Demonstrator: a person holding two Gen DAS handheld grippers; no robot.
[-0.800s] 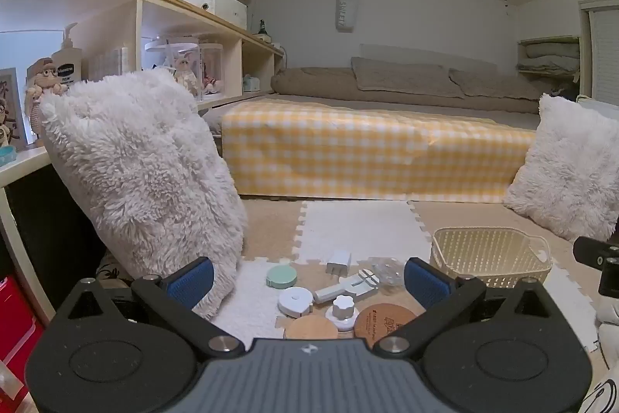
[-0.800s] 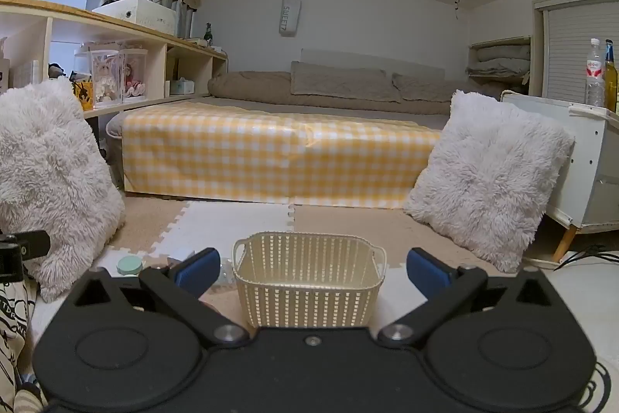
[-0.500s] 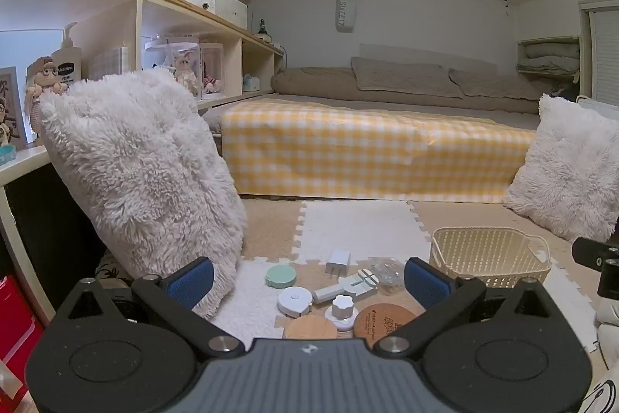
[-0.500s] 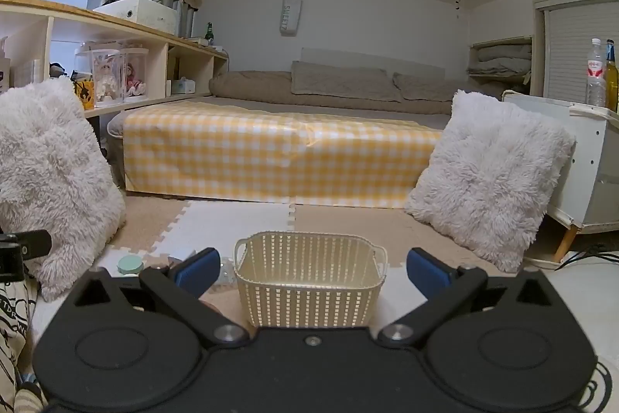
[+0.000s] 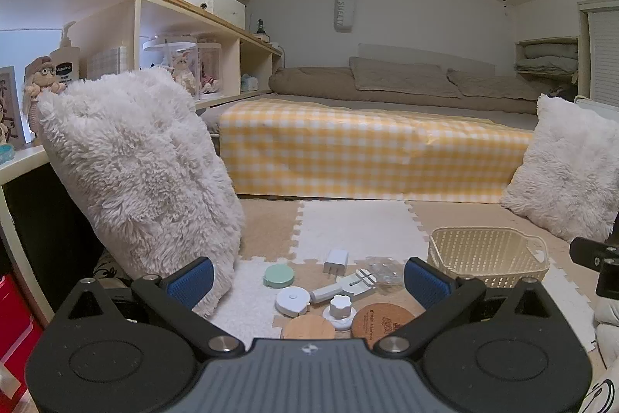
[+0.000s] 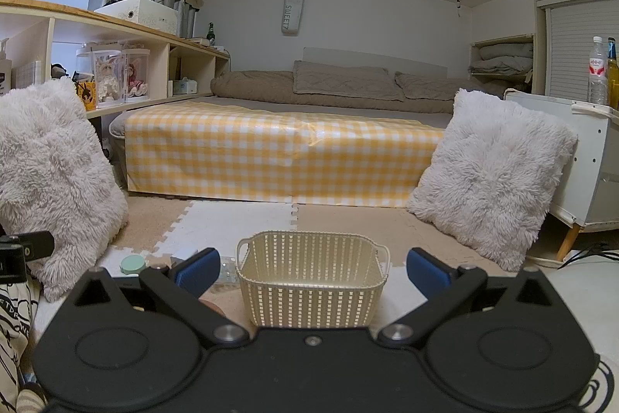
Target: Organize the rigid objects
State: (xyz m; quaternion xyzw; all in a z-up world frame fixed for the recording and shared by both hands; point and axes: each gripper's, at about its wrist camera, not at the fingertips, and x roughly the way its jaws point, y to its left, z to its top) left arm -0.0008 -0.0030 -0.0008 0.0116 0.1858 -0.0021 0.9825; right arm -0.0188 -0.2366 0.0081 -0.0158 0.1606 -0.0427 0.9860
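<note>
Small rigid objects lie on the foam floor mat in the left wrist view: a green round case (image 5: 278, 276), a white charger plug (image 5: 336, 261), a white round case (image 5: 293, 300), a white stick-shaped tool (image 5: 342, 288), a white knob (image 5: 340, 308), a wooden lid (image 5: 308, 327), a cork coaster (image 5: 383, 321) and a clear plastic piece (image 5: 383, 268). My left gripper (image 5: 308, 281) is open and empty above them. A cream woven basket (image 5: 488, 255) stands to their right, empty (image 6: 312, 282). My right gripper (image 6: 312, 271) is open and empty, with the basket between its fingers.
A fluffy white pillow (image 5: 139, 173) leans on the shelf unit at the left. Another pillow (image 6: 489, 173) leans by a white cabinet (image 6: 592, 157) at the right. A bed with a yellow checked cover (image 6: 286, 161) lies behind the mat.
</note>
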